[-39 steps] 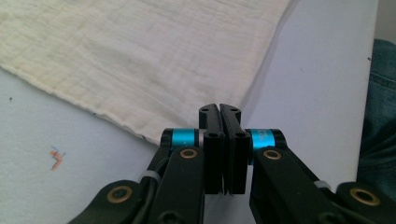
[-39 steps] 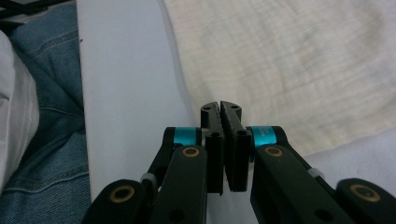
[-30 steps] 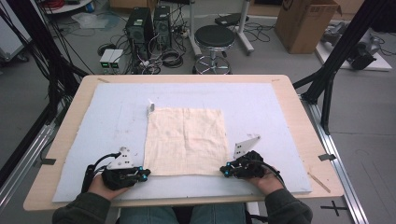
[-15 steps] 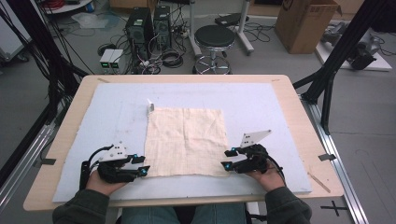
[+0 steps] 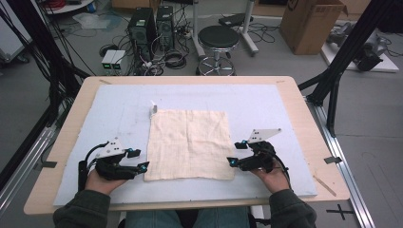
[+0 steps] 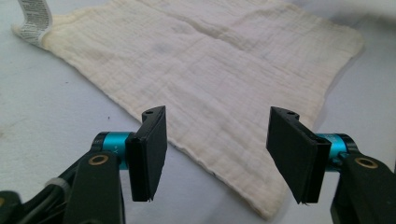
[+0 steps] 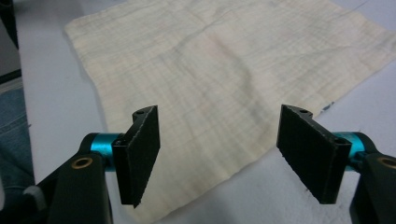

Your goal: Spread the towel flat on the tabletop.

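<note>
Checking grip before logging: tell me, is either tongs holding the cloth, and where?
Nothing is held. Left tongs and right tongs stand open, jaws clear of the cloth.

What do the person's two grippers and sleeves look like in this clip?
Both the left gripper and the right gripper have black bodies, flat rectangular black jaw pads on teal metal collars, brass-coloured pivot rivets and small teal lights. Each carries a grey three-cornered plate on top and trails a black cable. The sleeves are dark olive green.
</note>
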`<move>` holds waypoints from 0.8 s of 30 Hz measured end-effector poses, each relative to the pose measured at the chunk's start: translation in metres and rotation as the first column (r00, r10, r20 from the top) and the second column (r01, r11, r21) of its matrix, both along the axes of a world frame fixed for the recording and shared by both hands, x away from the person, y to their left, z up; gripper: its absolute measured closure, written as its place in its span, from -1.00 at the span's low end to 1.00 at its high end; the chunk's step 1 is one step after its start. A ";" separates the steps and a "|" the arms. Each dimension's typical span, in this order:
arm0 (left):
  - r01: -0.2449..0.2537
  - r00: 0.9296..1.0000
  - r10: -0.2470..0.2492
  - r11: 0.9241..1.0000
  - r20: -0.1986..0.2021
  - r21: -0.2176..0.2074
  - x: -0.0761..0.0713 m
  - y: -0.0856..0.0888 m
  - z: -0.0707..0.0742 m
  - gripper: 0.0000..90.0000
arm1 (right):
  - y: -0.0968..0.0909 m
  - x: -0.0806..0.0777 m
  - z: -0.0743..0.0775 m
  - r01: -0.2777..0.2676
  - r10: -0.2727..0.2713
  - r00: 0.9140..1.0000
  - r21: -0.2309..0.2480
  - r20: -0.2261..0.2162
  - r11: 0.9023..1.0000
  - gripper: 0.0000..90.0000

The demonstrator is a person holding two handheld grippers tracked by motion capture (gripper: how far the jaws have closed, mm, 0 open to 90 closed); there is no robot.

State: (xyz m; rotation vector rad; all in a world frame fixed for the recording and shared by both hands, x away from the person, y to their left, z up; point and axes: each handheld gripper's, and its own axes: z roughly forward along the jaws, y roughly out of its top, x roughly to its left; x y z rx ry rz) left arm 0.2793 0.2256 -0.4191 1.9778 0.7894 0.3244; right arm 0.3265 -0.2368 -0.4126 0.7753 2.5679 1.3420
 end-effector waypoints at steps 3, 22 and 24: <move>-0.009 1.000 0.009 1.000 0.009 0.003 0.000 0.002 0.001 -0.16 | -0.002 0.002 0.000 0.020 -0.020 1.000 0.005 -0.005 1.000 -0.39; -0.057 0.998 0.057 0.998 0.035 -0.016 0.015 0.007 0.014 -0.24 | -0.004 0.010 0.001 0.056 -0.056 0.998 -0.001 0.000 0.998 -0.53; -0.056 0.998 0.057 0.998 0.034 -0.015 0.017 0.006 0.015 -0.24 | -0.004 0.011 0.002 0.059 -0.059 0.998 0.002 0.005 0.998 -0.53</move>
